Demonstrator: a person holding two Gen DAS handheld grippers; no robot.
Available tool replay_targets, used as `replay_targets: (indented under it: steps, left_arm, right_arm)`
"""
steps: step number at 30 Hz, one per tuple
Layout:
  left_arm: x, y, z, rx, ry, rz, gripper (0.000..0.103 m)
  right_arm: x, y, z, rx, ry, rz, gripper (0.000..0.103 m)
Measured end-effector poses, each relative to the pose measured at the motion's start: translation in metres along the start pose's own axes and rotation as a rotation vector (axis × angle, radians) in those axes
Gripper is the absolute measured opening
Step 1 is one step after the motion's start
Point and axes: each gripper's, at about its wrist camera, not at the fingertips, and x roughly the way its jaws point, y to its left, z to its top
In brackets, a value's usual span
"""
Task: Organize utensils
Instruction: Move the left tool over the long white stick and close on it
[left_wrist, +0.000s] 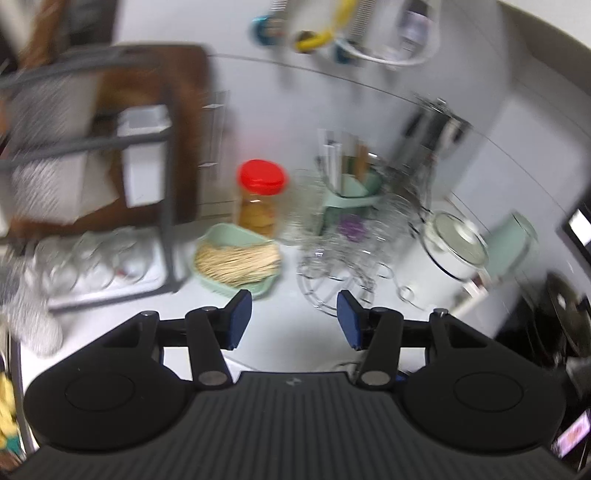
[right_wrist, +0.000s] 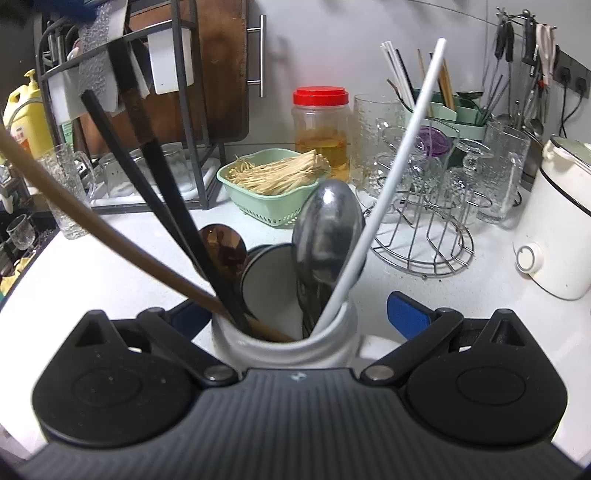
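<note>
A white ceramic utensil holder (right_wrist: 332, 339) stands on the white counter (right_wrist: 110, 280), right in front of the right wrist camera. It holds a metal spoon (right_wrist: 327, 236), a brown spoon (right_wrist: 223, 243), a white chopstick (right_wrist: 399, 166), black chopsticks (right_wrist: 159, 177) and a wooden chopstick (right_wrist: 92, 218). My right gripper (right_wrist: 295, 314) straddles the holder with its jaws wide; the blue pads (right_wrist: 410, 314) stand clear of its sides. My left gripper (left_wrist: 294, 317) hovers open over bare counter with nothing between its fingers. A green utensil caddy (left_wrist: 354, 188) (right_wrist: 454, 110) with chopsticks and straws stands at the back.
A green basket (right_wrist: 269, 206) of pale sticks and a red-lidded jar (right_wrist: 320, 129) sit mid-counter. A wire rack (right_wrist: 424, 229) with glasses is on the right, beside a white cooker (right_wrist: 554, 229). A dark dish rack (right_wrist: 122, 110) with a cutting board stands at the left.
</note>
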Motion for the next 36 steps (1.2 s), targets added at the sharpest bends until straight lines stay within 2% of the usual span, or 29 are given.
replay_targets:
  steps: [3, 5, 7, 10, 15, 20, 22, 29, 33, 36]
  left_arm:
    - [0.015, 0.031, -0.017, -0.085, 0.002, 0.044, 0.057]
    - [0.03, 0.052, -0.031, -0.159, 0.031, 0.057, 0.057]
    - [0.047, 0.071, -0.046, -0.213, 0.053, 0.061, 0.057]
    - [0.078, 0.093, -0.066, -0.277, 0.105, 0.084, 0.056]
    - [0.124, 0.111, -0.09, -0.333, 0.164, 0.069, 0.056]
    - [0.169, 0.103, -0.101, -0.323, 0.202, 0.061, 0.056]
    - [0.183, 0.098, -0.104, -0.307, 0.192, 0.062, 0.056]
    - [0.224, 0.09, -0.102, -0.243, 0.205, 0.174, 0.056]
    - [0.228, 0.085, -0.1, -0.224, 0.174, 0.248, 0.056]
    - [0.235, 0.083, -0.1, -0.206, 0.19, 0.288, 0.056]
  right_arm:
    - [-0.002, 0.001, -0.003, 0.002, -0.004, -0.008, 0.103]
    - [-0.001, 0.003, -0.003, -0.005, -0.004, -0.016, 0.102]
    - [0.002, 0.007, -0.004, -0.035, 0.011, -0.02, 0.096]
    - [0.005, 0.013, -0.006, -0.08, 0.029, -0.018, 0.089]
    - [0.004, 0.014, -0.004, -0.071, 0.043, -0.042, 0.09]
    - [0.002, 0.011, -0.004, -0.059, 0.072, -0.066, 0.09]
    - [0.0, 0.009, -0.004, -0.055, 0.078, -0.073, 0.09]
    - [-0.005, 0.001, -0.008, -0.028, 0.09, -0.103, 0.09]
    - [-0.006, 0.0, -0.008, -0.021, 0.095, -0.109, 0.09]
    - [-0.005, 0.001, -0.007, -0.013, 0.099, -0.117, 0.09]
